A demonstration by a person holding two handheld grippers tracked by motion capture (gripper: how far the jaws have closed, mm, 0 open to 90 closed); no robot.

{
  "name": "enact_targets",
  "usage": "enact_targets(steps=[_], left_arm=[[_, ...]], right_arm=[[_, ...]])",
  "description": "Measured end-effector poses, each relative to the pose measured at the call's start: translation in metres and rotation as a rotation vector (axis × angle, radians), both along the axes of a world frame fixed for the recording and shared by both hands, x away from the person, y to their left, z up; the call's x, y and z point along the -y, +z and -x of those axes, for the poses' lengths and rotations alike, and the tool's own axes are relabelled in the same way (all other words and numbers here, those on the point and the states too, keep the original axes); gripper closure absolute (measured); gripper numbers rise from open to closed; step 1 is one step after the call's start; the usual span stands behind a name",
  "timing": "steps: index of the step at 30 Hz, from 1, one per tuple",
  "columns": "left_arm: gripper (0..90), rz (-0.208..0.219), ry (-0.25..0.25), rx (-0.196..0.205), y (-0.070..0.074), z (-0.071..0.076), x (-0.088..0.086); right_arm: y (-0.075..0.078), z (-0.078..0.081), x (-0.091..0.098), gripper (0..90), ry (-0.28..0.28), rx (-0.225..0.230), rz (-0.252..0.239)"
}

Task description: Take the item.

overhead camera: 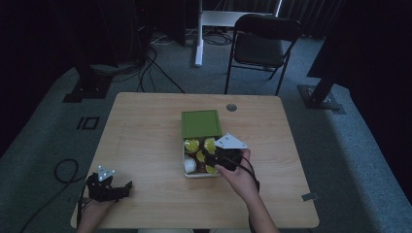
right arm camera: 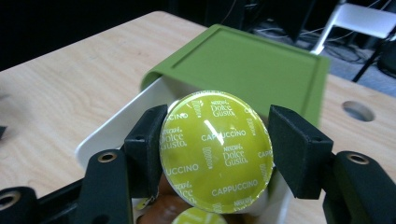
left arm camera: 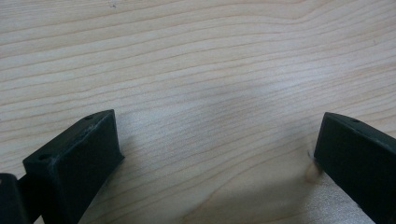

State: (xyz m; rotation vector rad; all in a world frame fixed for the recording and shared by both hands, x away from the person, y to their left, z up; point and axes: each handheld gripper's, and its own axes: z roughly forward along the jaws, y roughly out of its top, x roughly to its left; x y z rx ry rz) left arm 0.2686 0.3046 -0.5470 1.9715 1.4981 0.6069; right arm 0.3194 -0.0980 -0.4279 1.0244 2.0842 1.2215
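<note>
One capsule (right arm camera: 216,151), green-lidded and marked cappuccino, is gripped in the right gripper (right arm camera: 216,154) just above the white box (right arm camera: 109,133), so the pick looks done while carrying it off and setting it down remain. Its jaws are closed on the capsule's rim from both sides, as tight as the capsule allows. In the high view the box (overhead camera: 185,158) sits near the middle of the tabletop (overhead camera: 145,141), partly slid out of its green sleeve (overhead camera: 200,124), with several other capsules (overhead camera: 192,145) inside. The left gripper (left arm camera: 215,158) rests near the tabletop's near left corner, jaws wide apart and holding nothing, bare wood between them.
</note>
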Motion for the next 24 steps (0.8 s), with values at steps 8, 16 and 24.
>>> enact_targets(steps=[8, 16, 24], left_arm=[[0.4, 0.001, 0.000, -0.002, 0.000, 0.000, 0.000], [0.4, 0.000, 0.000, -0.001, 0.000, 0.000, 0.000], [0.4, 0.001, 0.000, -0.001, 0.000, 0.000, 0.000]], right_arm=[[0.005, -0.008, 0.018, 39.6, -0.066, 0.051, 0.004], [0.002, -0.020, 0.038, 39.7, -0.153, 0.076, -0.003], [-0.011, -0.039, 0.059, 39.6, -0.257, 0.094, 0.010]])
